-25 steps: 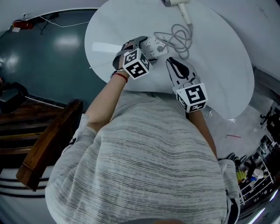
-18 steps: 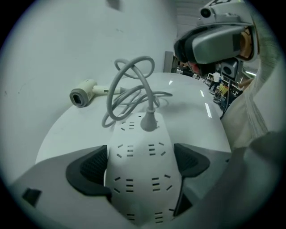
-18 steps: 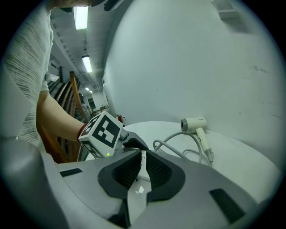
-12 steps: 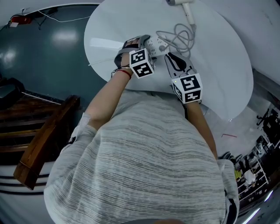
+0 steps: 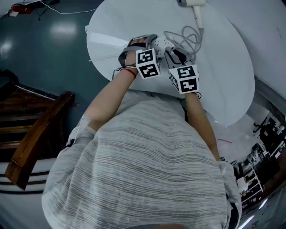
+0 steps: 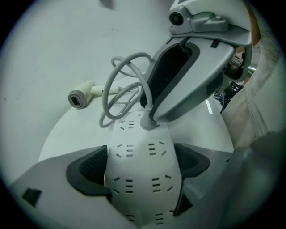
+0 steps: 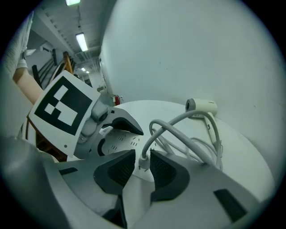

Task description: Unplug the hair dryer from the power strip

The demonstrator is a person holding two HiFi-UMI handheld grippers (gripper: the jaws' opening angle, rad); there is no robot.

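A white power strip (image 6: 142,179) lies on the round white table (image 5: 223,67), and my left gripper (image 6: 140,165) is shut on it, a dark pad against each long side. The hair dryer's white plug (image 6: 148,121) stands in the strip's far end. My right gripper (image 7: 142,167) is shut on that plug (image 7: 143,162), its pads close on both sides. The grey cord (image 7: 178,120) loops away to the white hair dryer (image 7: 202,106), which lies at the table's far side (image 5: 191,3). In the head view both grippers meet over the strip (image 5: 157,44).
The table's near edge runs just under my forearms. Dark floor (image 5: 44,58) lies to the left, with brown wooden furniture (image 5: 38,134) and a red object with a cable (image 5: 14,12). Shelving with small items (image 5: 257,174) stands at the lower right.
My right gripper has moved left and forward to the strip's end and now sits round the plug. The left gripper has stayed on the strip. The head view has shifted slightly.
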